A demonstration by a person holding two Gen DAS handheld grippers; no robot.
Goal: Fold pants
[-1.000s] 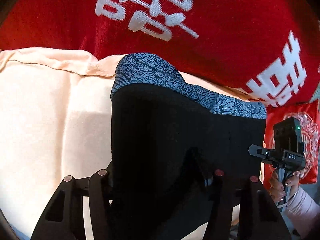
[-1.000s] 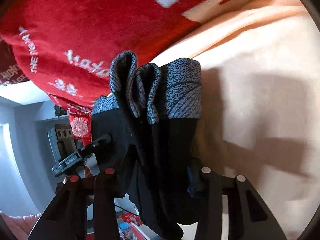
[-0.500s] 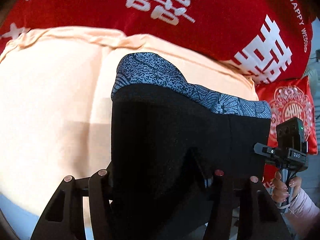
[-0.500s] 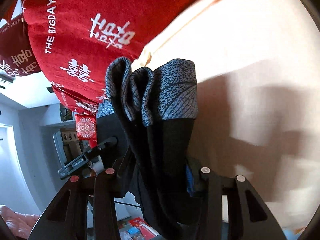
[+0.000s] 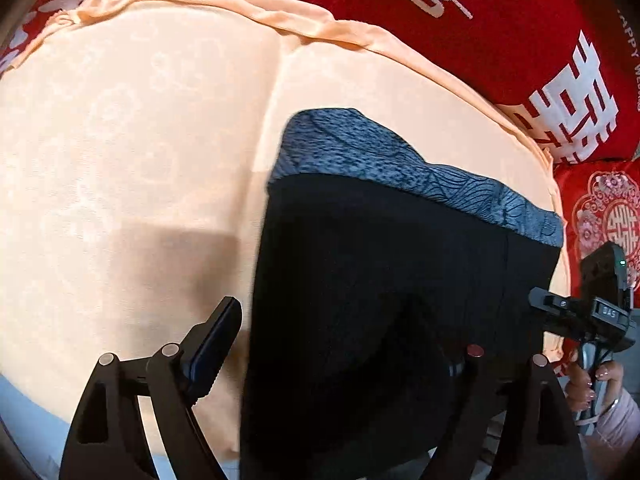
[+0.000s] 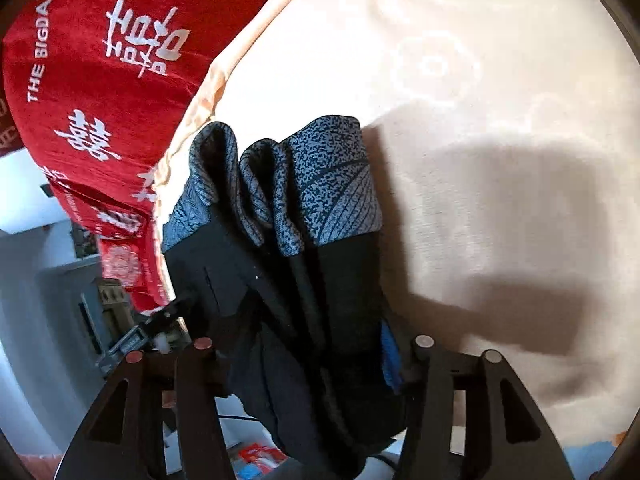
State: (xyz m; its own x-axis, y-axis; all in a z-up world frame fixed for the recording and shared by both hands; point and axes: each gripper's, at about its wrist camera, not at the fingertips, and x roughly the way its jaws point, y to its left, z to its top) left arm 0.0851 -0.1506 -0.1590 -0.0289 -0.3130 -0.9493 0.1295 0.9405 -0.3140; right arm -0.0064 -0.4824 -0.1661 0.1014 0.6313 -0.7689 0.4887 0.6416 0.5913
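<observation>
The black pants (image 5: 380, 280) with a grey patterned waistband (image 5: 400, 164) hang folded above a peach sheet (image 5: 120, 160). My left gripper (image 5: 340, 344) now stands open: its left finger (image 5: 216, 340) is clear of the cloth, and the right finger is hidden behind the pants. My right gripper (image 6: 308, 344) is shut on the bunched pants (image 6: 320, 280), with the waistband folds (image 6: 328, 184) hanging ahead of it. The right gripper also shows in the left wrist view (image 5: 592, 312) at the pants' right edge.
Red pillows with white characters (image 5: 520, 40) lie beyond the peach sheet, also seen in the right wrist view (image 6: 100, 80). A room with furniture (image 6: 60, 280) lies off the bed's edge at the left of the right wrist view.
My left gripper has opened; its left finger has swung off the pants. Both views have shifted toward the peach sheet. The right gripper still holds the pants.
</observation>
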